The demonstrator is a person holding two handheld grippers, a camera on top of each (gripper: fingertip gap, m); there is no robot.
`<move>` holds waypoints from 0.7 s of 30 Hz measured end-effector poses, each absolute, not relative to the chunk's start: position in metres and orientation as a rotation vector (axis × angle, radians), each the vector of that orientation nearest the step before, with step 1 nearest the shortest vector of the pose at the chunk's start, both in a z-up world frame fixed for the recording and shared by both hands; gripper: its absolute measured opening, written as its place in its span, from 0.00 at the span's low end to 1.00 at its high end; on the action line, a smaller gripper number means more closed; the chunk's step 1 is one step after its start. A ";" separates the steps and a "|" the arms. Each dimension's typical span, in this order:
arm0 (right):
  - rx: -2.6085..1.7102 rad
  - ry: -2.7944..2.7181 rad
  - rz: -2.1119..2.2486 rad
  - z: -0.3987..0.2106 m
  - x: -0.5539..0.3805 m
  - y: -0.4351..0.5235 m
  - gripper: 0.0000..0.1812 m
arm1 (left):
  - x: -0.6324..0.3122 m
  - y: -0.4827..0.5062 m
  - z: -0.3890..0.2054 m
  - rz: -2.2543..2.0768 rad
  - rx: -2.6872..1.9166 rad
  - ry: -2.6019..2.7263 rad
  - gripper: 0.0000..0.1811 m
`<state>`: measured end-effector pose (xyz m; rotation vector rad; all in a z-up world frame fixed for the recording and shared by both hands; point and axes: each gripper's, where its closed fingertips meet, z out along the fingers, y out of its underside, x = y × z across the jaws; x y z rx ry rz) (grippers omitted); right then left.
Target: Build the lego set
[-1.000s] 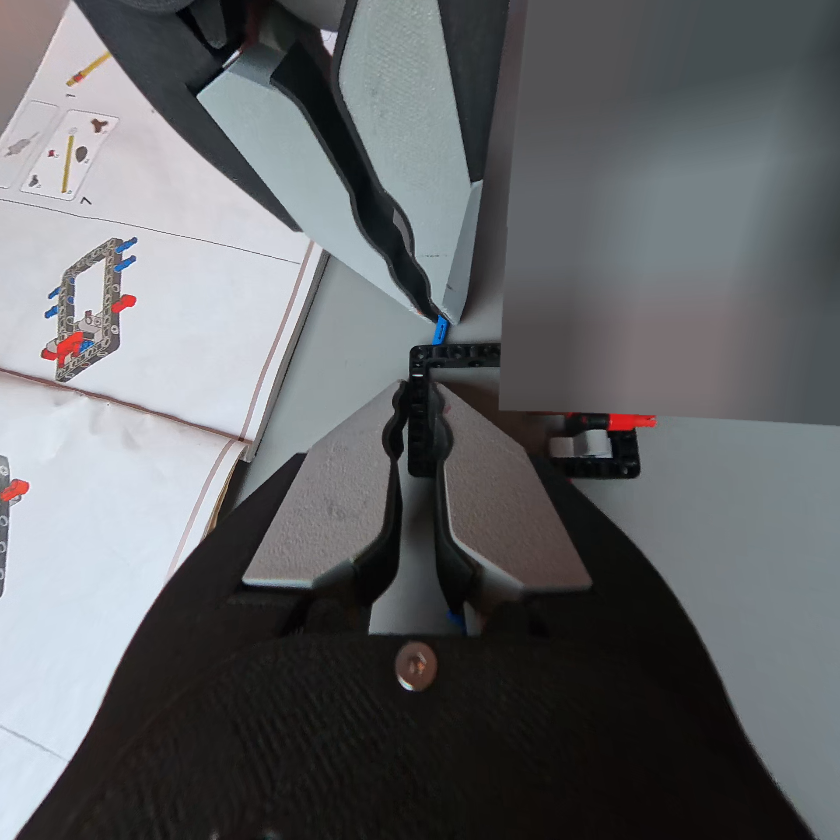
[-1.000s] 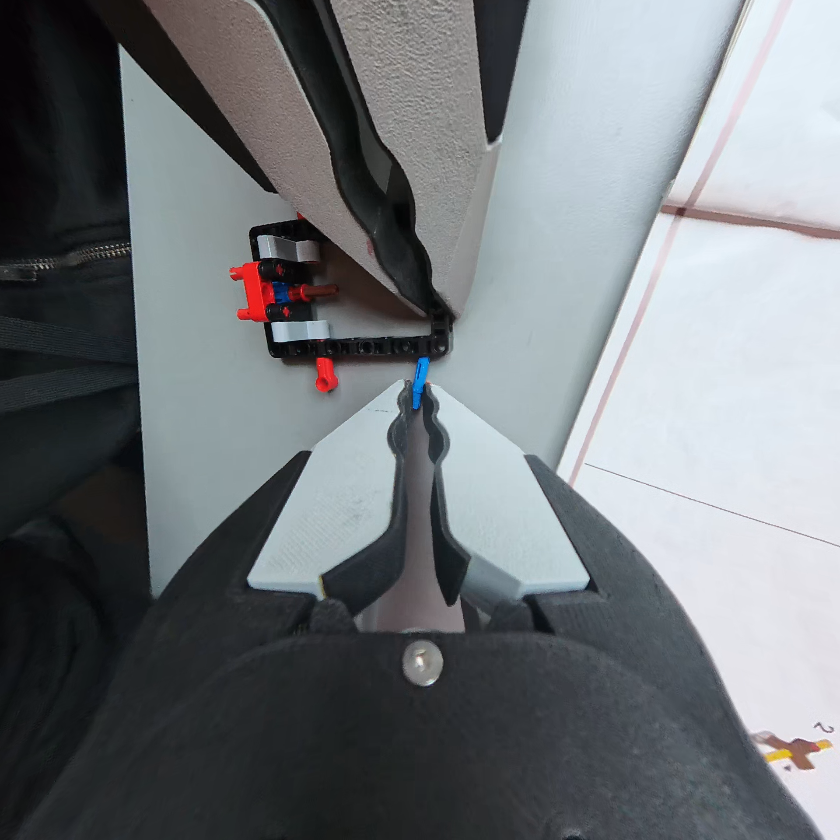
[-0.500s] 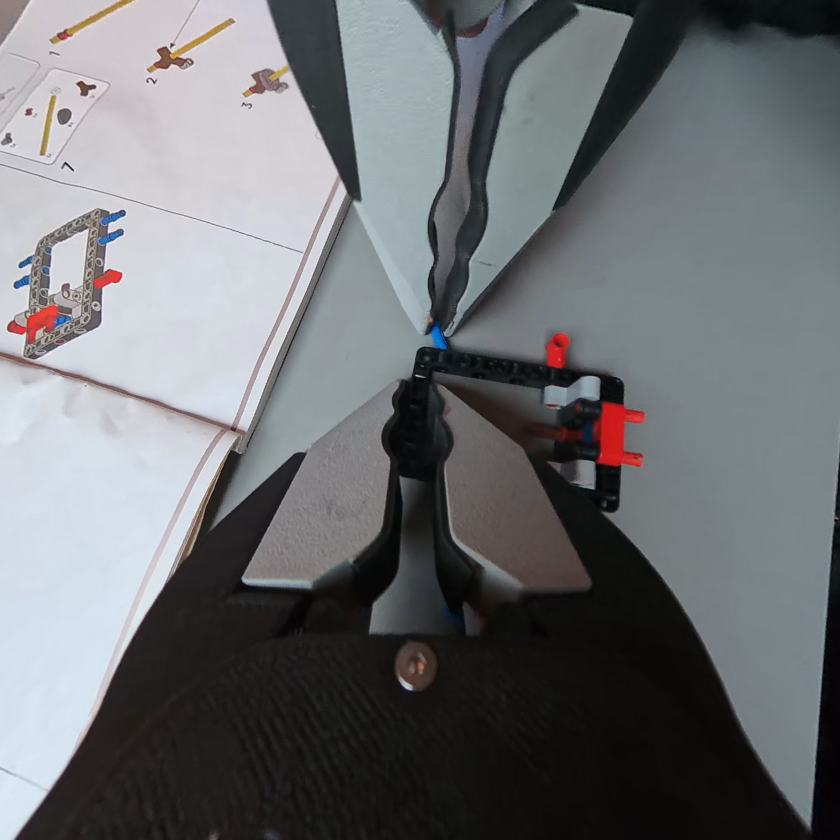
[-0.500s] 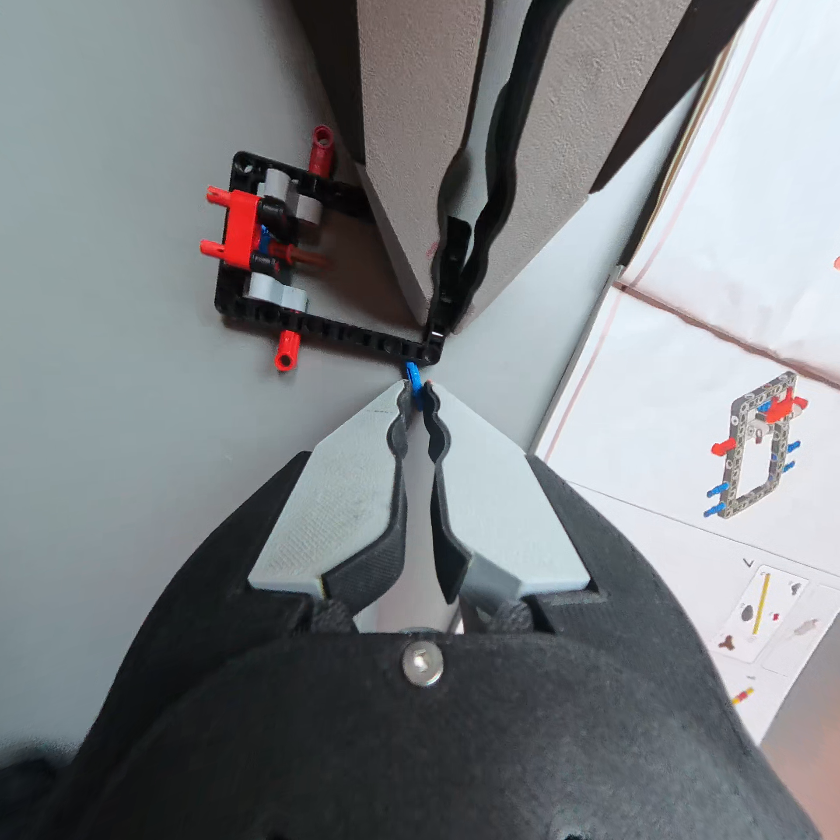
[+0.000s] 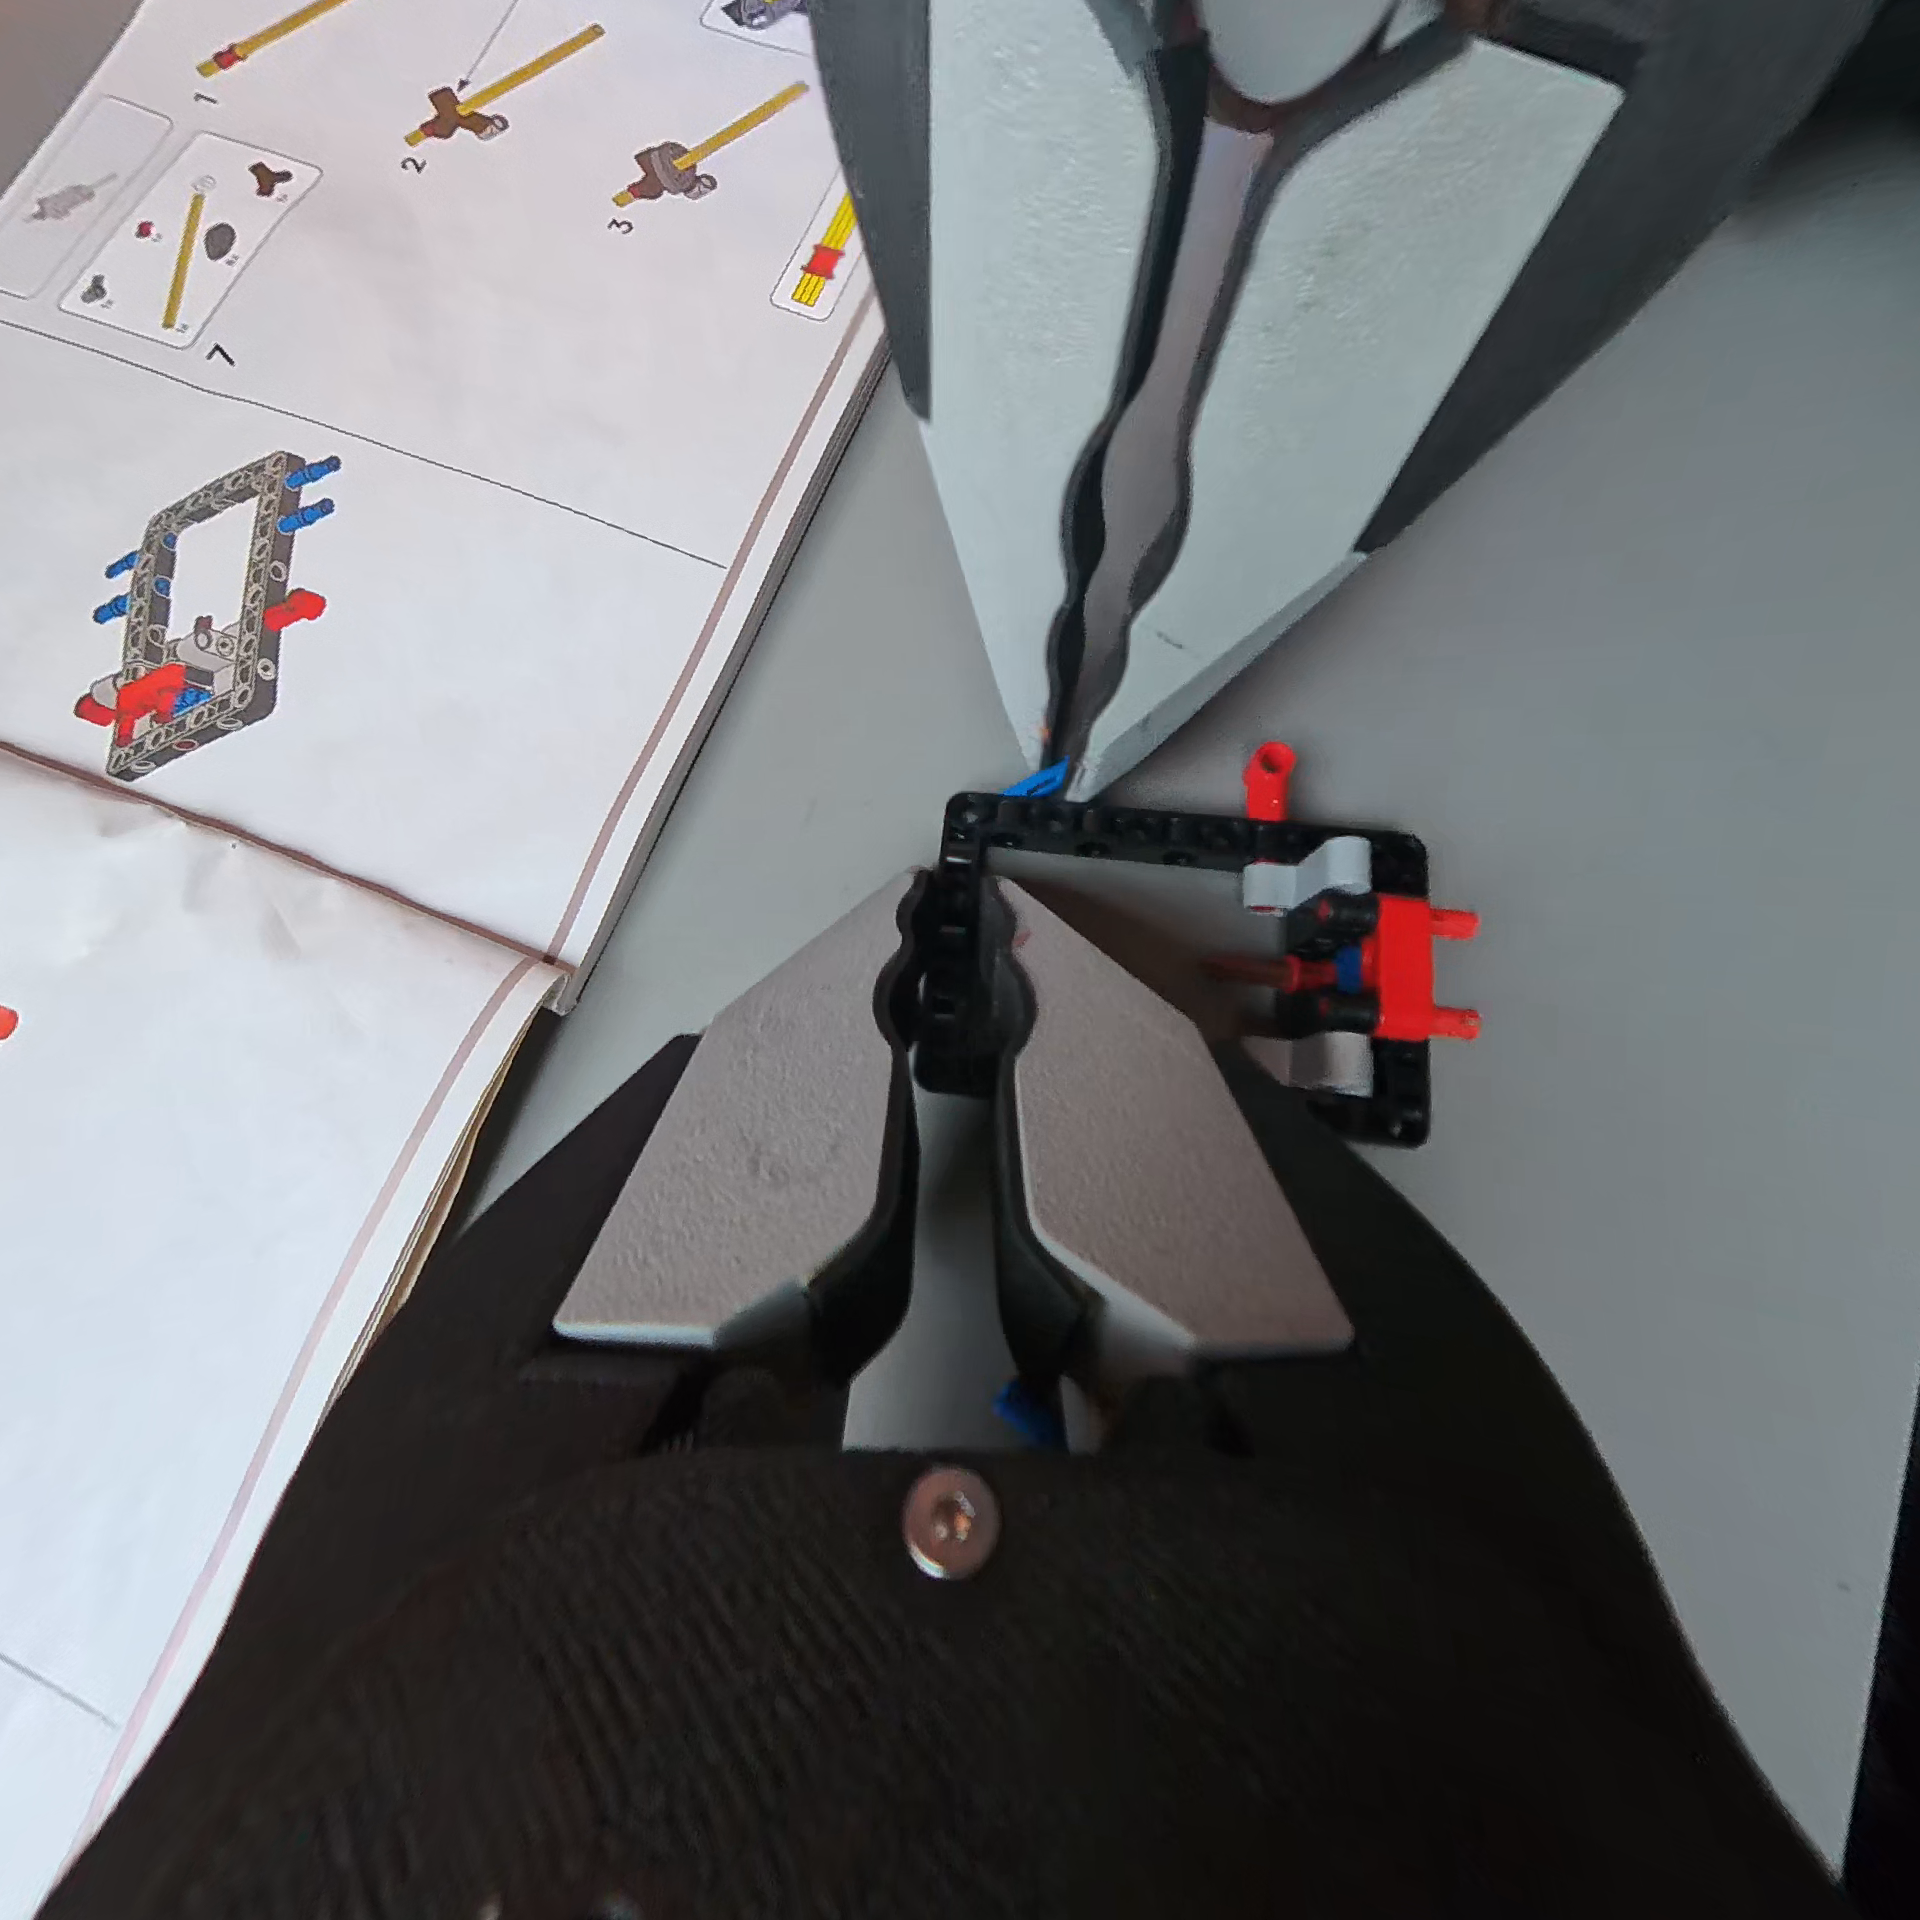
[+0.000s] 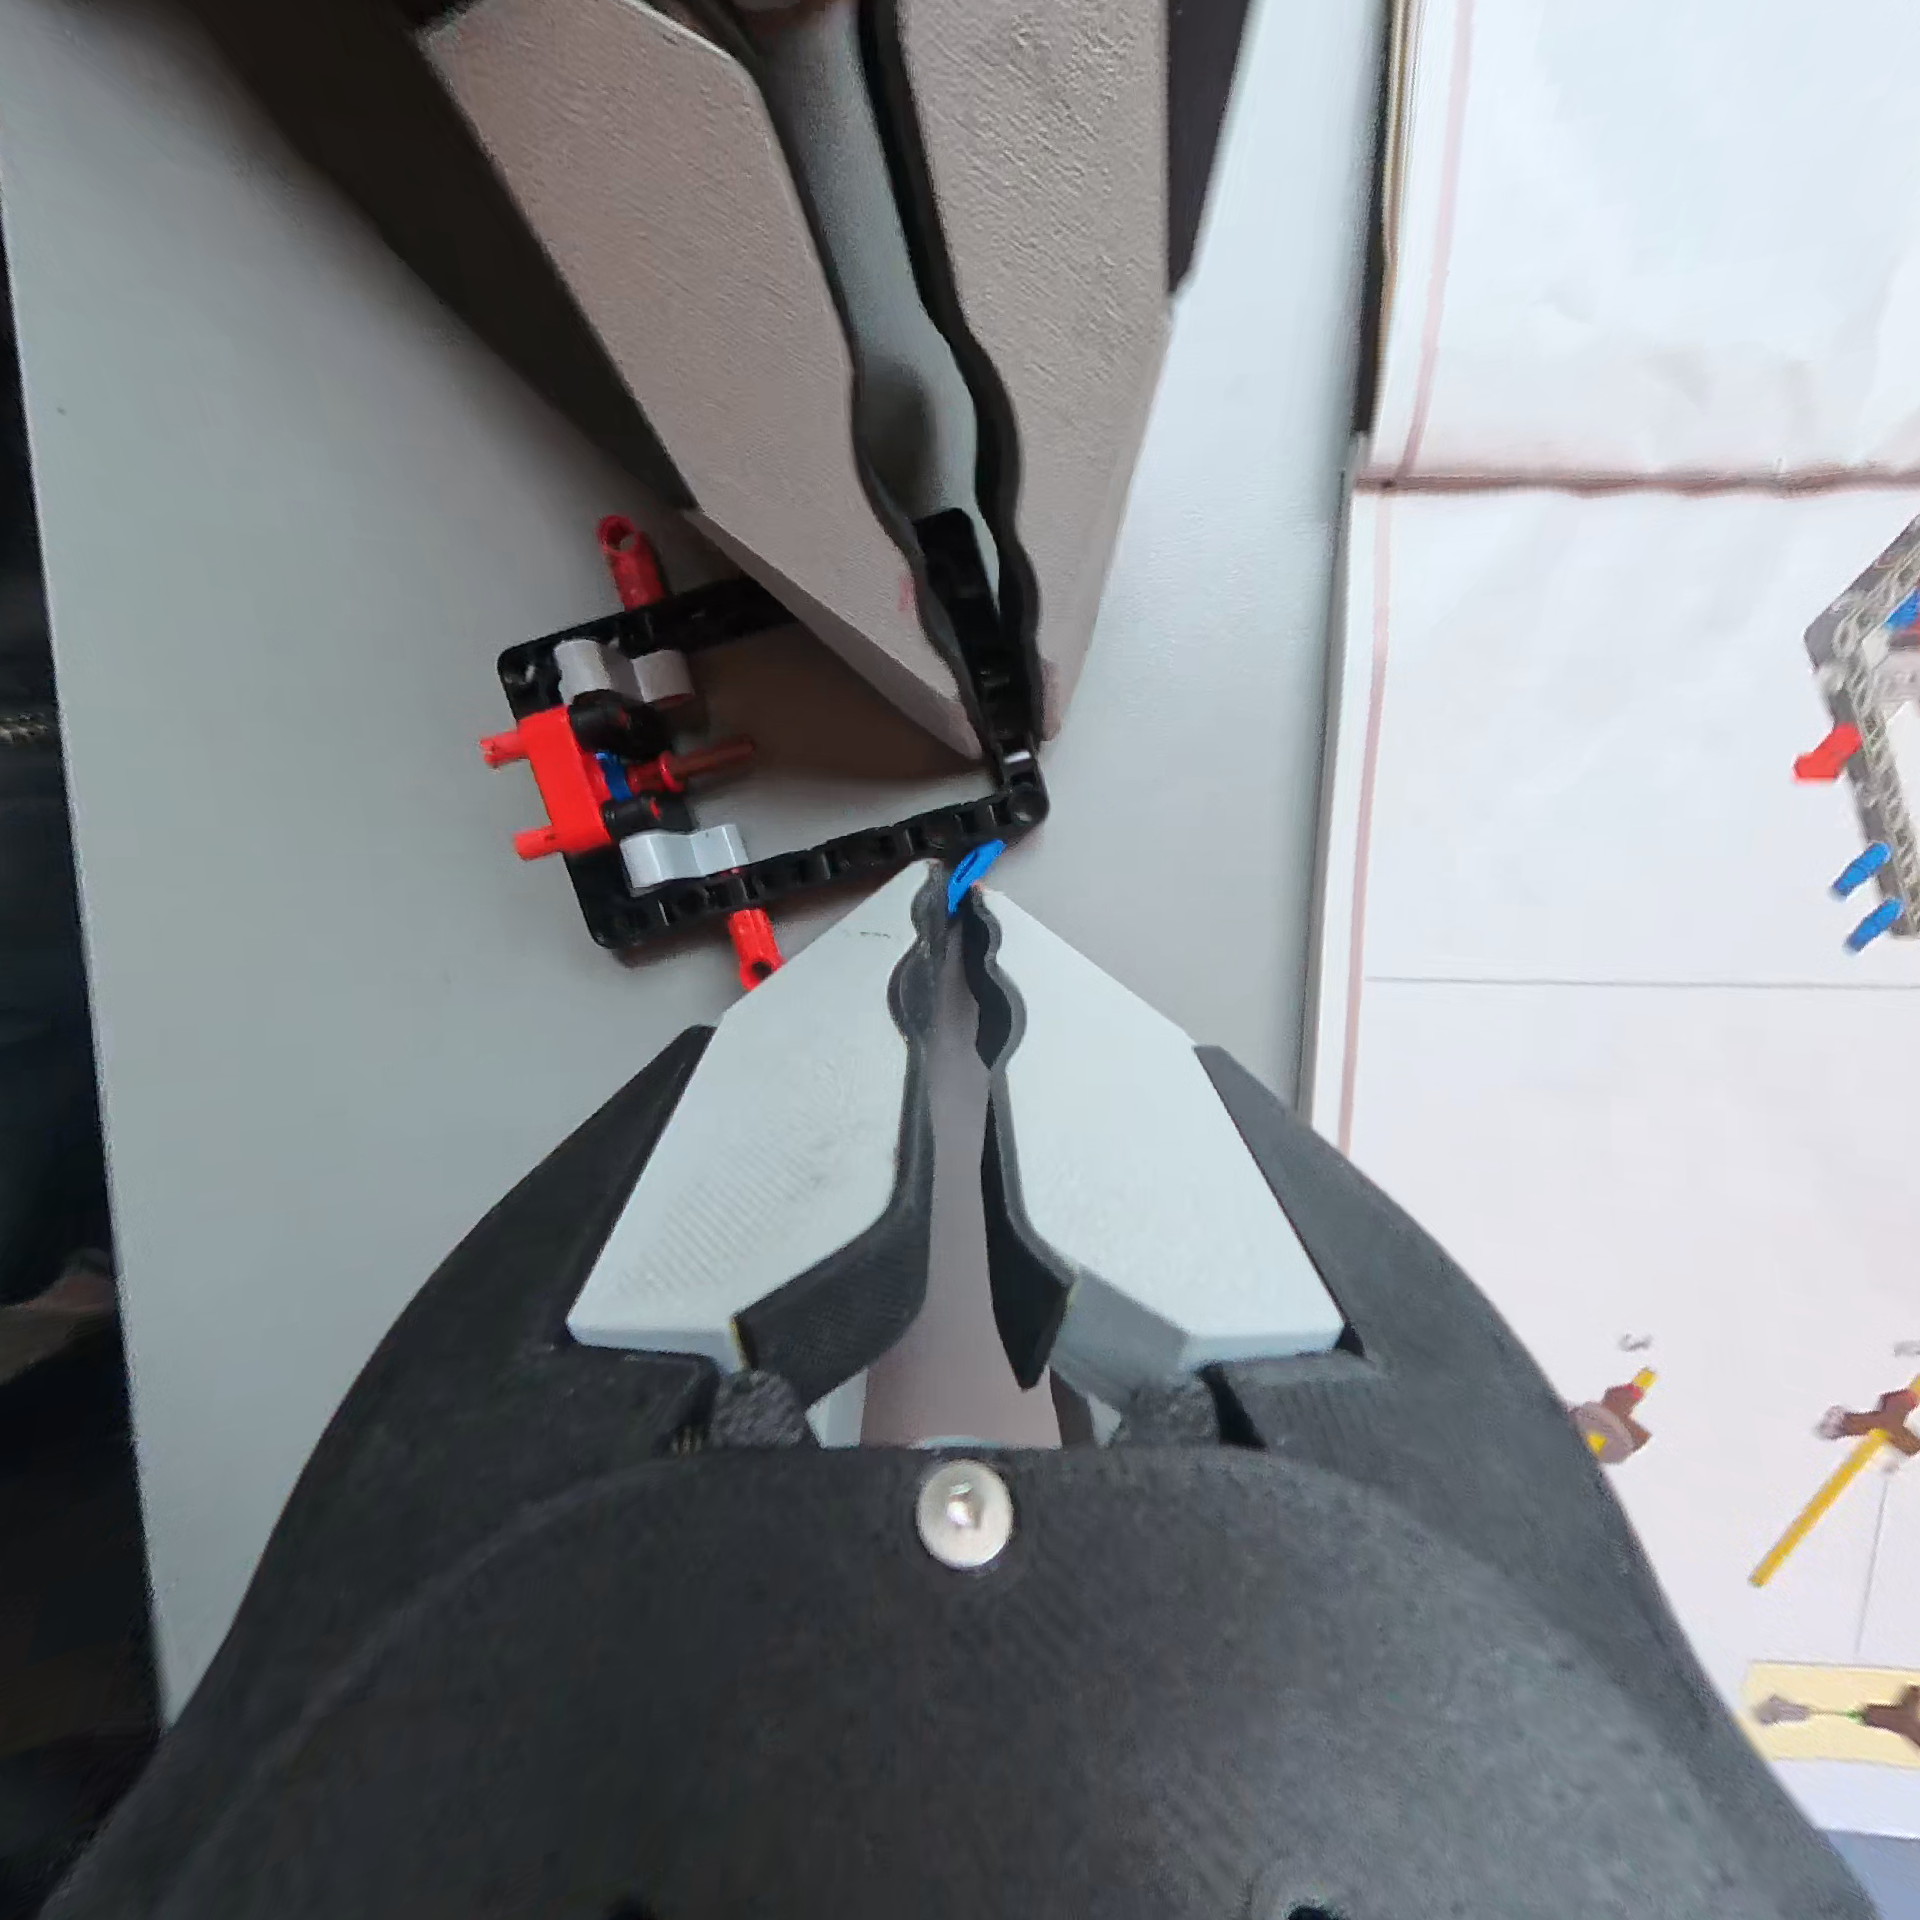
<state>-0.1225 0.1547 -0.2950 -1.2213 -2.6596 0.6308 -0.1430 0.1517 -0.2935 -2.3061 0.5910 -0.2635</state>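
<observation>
Grey worktop (image 5: pixel 1558 582) underneath it all, and the open instruction booklet (image 5: pixel 436 582) lies flat along one side of it, its printed drawing showing a frame with blue pins and red parts fitted. No boxes, trays or bins in view on either camera, so there is nothing to report on containers.

Now the left tool (image 5: pixel 951 935): its jaws are drawn narrow and clamped on one short side of the black rectangular frame (image 5: pixel 1174 831), right beside a corner, holding it just over the worktop. Opposite it comes the right tool (image 6: pixel 956 899), jaws pinched nearly together on a small blue pin (image 6: pixel 966 868), tip pointed at the long beam beside that same corner. The pin looks to be touching the frame's edge; whether it has entered a hole I cannot tell.

At the far end of the frame sit two light grey connectors (image 5: pixel 1309 868), a red block (image 5: pixel 1397 966) with studs sticking outward, and a red pin (image 5: pixel 1270 779) poking from the long beam.

So my read: the red and grey cluster is on, this blue pin is going in now, and going by the drawing, more blue pins remain to be fitted.
</observation>
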 end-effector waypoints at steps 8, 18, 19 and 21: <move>-0.717 -2.623 0.610 -0.295 -0.128 0.162 0.00 | -0.142 0.151 -0.293 -0.305 -2.262 0.664 0.03; -0.891 -2.548 0.788 -0.294 -0.125 0.164 0.00 | -0.141 0.153 -0.293 -0.319 -2.258 0.669 0.03; -0.905 -2.522 0.778 -0.294 -0.126 0.167 0.00 | -0.141 0.153 -0.293 -0.318 -2.257 0.670 0.03; -0.930 -2.467 0.753 -0.294 -0.127 0.173 0.00 | -0.141 0.153 -0.293 -0.315 -2.255 0.673 0.03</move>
